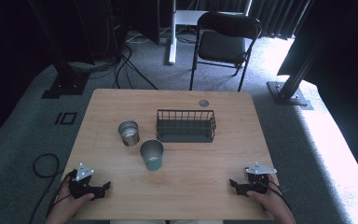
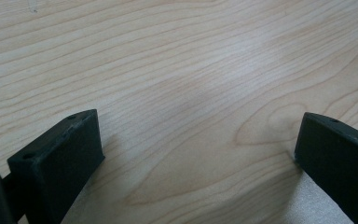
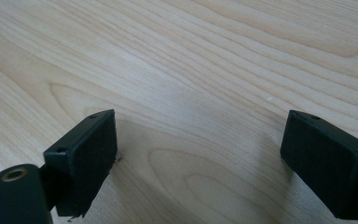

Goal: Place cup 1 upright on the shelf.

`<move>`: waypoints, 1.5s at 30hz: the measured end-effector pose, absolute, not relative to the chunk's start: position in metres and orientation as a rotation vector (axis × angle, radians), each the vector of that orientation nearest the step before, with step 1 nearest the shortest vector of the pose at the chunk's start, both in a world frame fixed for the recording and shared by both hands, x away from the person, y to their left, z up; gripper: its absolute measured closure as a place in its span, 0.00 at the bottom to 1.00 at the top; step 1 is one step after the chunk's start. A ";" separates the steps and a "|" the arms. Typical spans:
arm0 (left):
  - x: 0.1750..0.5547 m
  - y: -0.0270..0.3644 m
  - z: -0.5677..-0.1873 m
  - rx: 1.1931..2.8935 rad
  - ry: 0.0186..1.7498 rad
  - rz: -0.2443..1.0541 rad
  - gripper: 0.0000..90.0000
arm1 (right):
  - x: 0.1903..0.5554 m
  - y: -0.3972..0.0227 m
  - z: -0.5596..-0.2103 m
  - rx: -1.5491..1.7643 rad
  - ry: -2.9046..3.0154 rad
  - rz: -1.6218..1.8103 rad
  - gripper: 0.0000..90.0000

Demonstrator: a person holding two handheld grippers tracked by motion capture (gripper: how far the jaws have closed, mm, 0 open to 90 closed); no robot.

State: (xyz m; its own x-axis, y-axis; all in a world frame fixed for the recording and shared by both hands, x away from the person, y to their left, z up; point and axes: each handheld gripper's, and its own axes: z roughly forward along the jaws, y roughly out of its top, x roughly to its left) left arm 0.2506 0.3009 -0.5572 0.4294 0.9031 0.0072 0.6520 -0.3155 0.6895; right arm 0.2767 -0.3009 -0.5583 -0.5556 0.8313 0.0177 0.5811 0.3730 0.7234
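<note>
Two metal cups stand near the middle of the wooden table (image 1: 191, 172): a silver one (image 1: 128, 133) at the left and a teal-tinted one (image 1: 152, 155) nearer me. Right of them sits a dark wire basket (image 1: 186, 125), with nothing in it. My left gripper (image 1: 106, 187) rests at the table's front left, held by a hand, its jaws pointing right. My right gripper (image 1: 232, 184) rests at the front right, jaws pointing left. In both gripper views the jaws stand wide apart over bare wood: left gripper (image 2: 198, 144), right gripper (image 3: 200, 144).
A small round grey disc (image 1: 203, 103) lies at the table's far edge. Beyond the table stand a black folding chair (image 1: 223, 39) and a white desk leg (image 1: 172, 32). Cables (image 1: 44, 165) trail on the carpet at the left.
</note>
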 end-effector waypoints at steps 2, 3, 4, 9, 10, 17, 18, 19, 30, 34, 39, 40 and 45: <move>0.251 0.301 -0.557 2.074 1.306 0.531 0.02 | 0.277 -0.301 -0.558 1.223 2.296 0.989 0.11; 0.251 0.301 -0.557 2.074 1.306 0.531 0.02 | 0.276 -0.301 -0.558 1.217 2.299 0.981 0.11; 0.251 0.301 -0.557 2.074 1.306 0.531 0.02 | 0.276 -0.301 -0.558 1.218 2.299 0.981 0.11; 0.251 0.301 -0.557 2.074 1.306 0.531 0.02 | 0.277 -0.301 -0.558 1.228 2.294 0.991 0.12; 0.251 0.301 -0.557 2.074 1.306 0.531 0.02 | 0.277 -0.302 -0.558 1.234 2.291 0.995 0.12; 0.251 0.301 -0.557 2.075 1.305 0.529 0.02 | 0.278 -0.300 -0.558 1.275 2.267 1.030 0.13; 0.251 0.301 -0.557 2.075 1.305 0.529 0.02 | 0.278 -0.298 -0.557 1.274 2.268 1.033 0.13; 0.251 0.301 -0.557 2.075 1.305 0.529 0.02 | 0.278 -0.296 -0.557 1.266 2.269 1.042 0.13; 0.251 0.301 -0.557 2.075 1.305 0.529 0.02 | 0.287 -0.265 -0.548 1.164 2.300 1.105 0.13; 0.251 0.301 -0.557 2.076 1.303 0.528 0.02 | 0.291 -0.248 -0.545 1.111 2.316 1.147 0.13; 0.251 0.301 -0.557 2.075 1.303 0.528 0.02 | 0.296 -0.231 -0.543 1.048 2.341 1.165 0.13; 0.251 0.301 -0.557 2.075 1.303 0.528 0.02 | 0.297 -0.227 -0.542 1.042 2.347 1.168 0.13; 0.251 0.301 -0.557 2.075 1.303 0.528 0.02 | 0.301 -0.213 -0.540 1.000 2.367 1.193 0.13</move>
